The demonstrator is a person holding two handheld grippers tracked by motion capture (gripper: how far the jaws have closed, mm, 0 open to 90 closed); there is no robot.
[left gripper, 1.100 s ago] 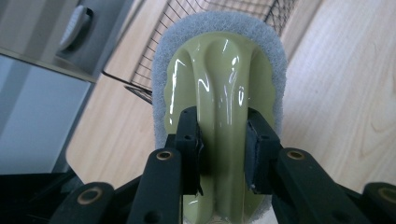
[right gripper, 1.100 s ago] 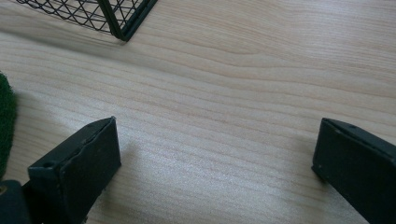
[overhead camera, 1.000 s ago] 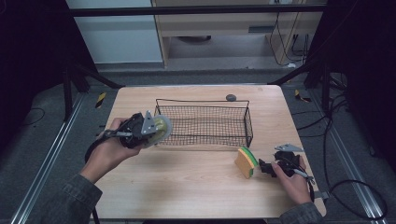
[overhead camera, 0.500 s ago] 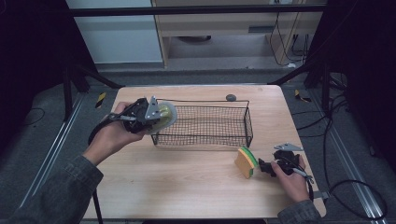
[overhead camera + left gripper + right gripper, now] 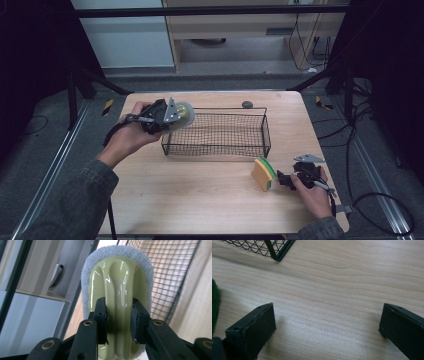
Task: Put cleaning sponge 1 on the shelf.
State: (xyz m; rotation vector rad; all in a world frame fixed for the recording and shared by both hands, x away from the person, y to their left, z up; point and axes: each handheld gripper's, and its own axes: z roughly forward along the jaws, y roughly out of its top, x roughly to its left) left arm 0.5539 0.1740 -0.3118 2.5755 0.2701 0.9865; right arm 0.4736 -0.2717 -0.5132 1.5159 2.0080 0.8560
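Observation:
My left gripper [image 5: 172,116] [image 5: 119,312] is shut on a dish scrubber [image 5: 183,113] [image 5: 117,282], its pads pinching the pale green glossy handle ridge; a white mesh pad rims the handle. In the high view the scrubber hangs at the far left corner of the black wire basket [image 5: 220,109] [image 5: 172,277]. My right gripper [image 5: 282,180] [image 5: 328,307] rests open on the wooden table [image 5: 200,195] at the front right, with bare wood between its jaws. Just left of it stands a yellow and green sponge [image 5: 263,173], whose green edge [image 5: 215,305] shows in the right gripper view.
A small dark round object [image 5: 247,104] lies on the table behind the basket. One basket corner [image 5: 274,250] shows ahead of the right gripper. Cables and metal frame legs surround the table on the floor.
The left hand carried the scrubber away from the person and rightward, from beside the basket's left end to its far left corner. The right hand and sponge stayed put.

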